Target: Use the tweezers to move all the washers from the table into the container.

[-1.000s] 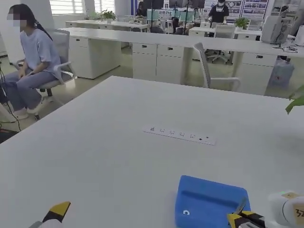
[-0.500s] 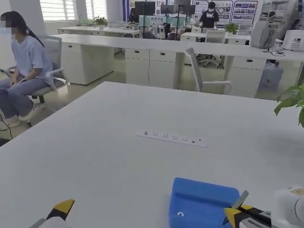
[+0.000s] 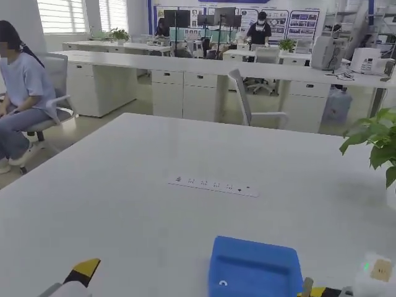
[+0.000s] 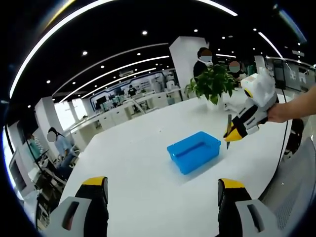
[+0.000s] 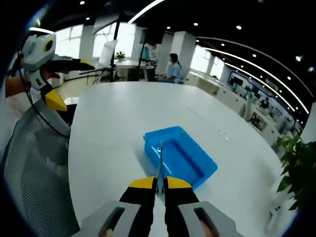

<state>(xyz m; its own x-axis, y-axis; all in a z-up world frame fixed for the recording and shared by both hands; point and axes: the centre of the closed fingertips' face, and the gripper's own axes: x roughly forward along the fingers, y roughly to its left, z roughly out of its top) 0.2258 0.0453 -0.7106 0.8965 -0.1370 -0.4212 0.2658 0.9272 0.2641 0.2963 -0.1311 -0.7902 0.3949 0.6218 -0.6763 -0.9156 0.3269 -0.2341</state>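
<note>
A blue container [image 3: 253, 269] sits on the white table [image 3: 124, 198] near its front edge. A small pale ring, apparently a washer [image 3: 223, 284], lies inside it by the near wall. My right gripper [image 5: 159, 183] is shut on slim metal tweezers [image 5: 159, 160] whose tips hover over the container's [image 5: 180, 155] near rim. In the left gripper view the tweezers [image 4: 228, 131] hang beside the container [image 4: 193, 150]. My left gripper [image 4: 163, 183] is open and holds nothing, well to the left of the container; one of its yellow fingertips [image 3: 83, 271] shows in the head view.
A white power strip [image 3: 213, 184] lies across the table's middle. A potted plant [image 3: 371, 139] stands at the right edge. A grey mesh chair [image 5: 34, 163] sits by the table's near side. A person [image 3: 18, 93] sits far left, with desks behind.
The head camera has swung, so the scene sits further left. The right gripper with the tweezers now shows lower, at the frame's bottom edge. The left gripper holds its place.
</note>
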